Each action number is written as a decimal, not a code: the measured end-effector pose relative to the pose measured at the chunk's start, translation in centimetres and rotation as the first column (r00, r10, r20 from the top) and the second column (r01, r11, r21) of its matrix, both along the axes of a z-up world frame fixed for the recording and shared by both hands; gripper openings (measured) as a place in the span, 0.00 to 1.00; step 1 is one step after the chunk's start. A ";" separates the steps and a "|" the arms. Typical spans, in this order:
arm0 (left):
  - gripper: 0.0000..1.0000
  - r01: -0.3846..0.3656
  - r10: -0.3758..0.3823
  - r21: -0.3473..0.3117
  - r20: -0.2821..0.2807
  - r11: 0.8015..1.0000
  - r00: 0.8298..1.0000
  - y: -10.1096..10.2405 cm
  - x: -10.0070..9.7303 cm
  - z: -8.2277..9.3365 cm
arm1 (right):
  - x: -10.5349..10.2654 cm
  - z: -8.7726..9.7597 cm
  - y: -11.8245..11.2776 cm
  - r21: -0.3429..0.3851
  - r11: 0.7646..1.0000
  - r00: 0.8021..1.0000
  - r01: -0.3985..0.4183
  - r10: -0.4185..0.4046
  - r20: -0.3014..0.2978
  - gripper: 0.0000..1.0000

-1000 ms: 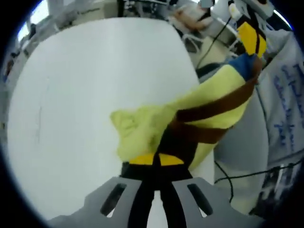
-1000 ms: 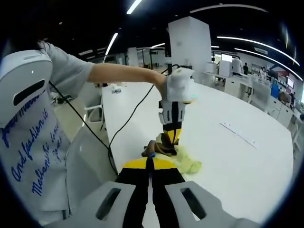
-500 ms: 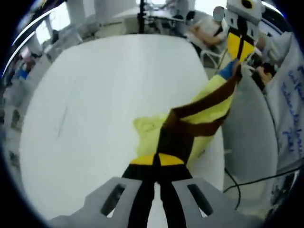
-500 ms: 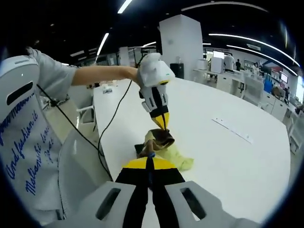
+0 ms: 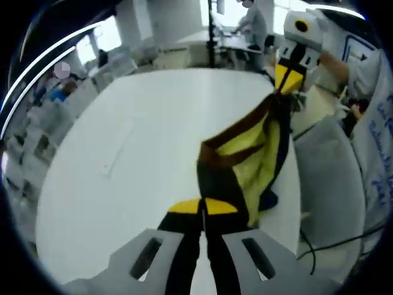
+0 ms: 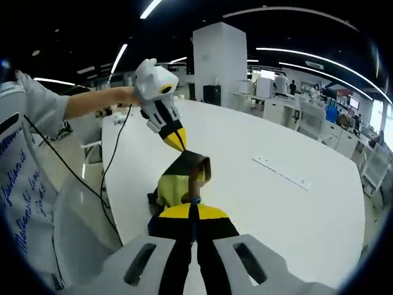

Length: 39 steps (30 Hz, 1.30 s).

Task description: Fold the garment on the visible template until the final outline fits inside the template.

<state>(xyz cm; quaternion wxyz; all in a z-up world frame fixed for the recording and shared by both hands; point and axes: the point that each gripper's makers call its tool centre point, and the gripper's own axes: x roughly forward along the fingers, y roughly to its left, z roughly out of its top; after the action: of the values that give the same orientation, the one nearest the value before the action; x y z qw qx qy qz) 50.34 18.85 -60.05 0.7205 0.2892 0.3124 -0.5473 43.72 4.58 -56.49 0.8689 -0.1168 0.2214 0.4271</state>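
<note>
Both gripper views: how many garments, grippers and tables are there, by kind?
Garment: 1, yellow with brown bands
Grippers: 2, left gripper and right gripper, both clamped on the garment
Table: 1, white
Total: 4

White table [image 5: 141,160], thin strip [image 6: 282,174] on top

Open-plan office or lab, big white table [image 6: 295,203], ceiling strip lights [image 6: 153,7], rows of desks [image 6: 307,110]

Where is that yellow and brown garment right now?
The garment hangs stretched between the two grippers above the white table, near the table edge closest to the person. In the left gripper view it runs from the left gripper up to the right gripper.
</note>
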 end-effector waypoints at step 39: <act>0.00 -0.137 0.230 -0.291 0.315 0.947 0.921 5.9 2.3 16.5 | 6.2 16.2 2.5 0.049 0.999 0.936 0.007 -0.024 0.350 0.01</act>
<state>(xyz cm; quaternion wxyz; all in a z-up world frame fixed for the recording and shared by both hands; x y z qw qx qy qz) 52.67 24.74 -43.51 0.8445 0.2516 0.1318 -0.4540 49.97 7.05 -40.33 0.9003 -0.1687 0.0538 0.3975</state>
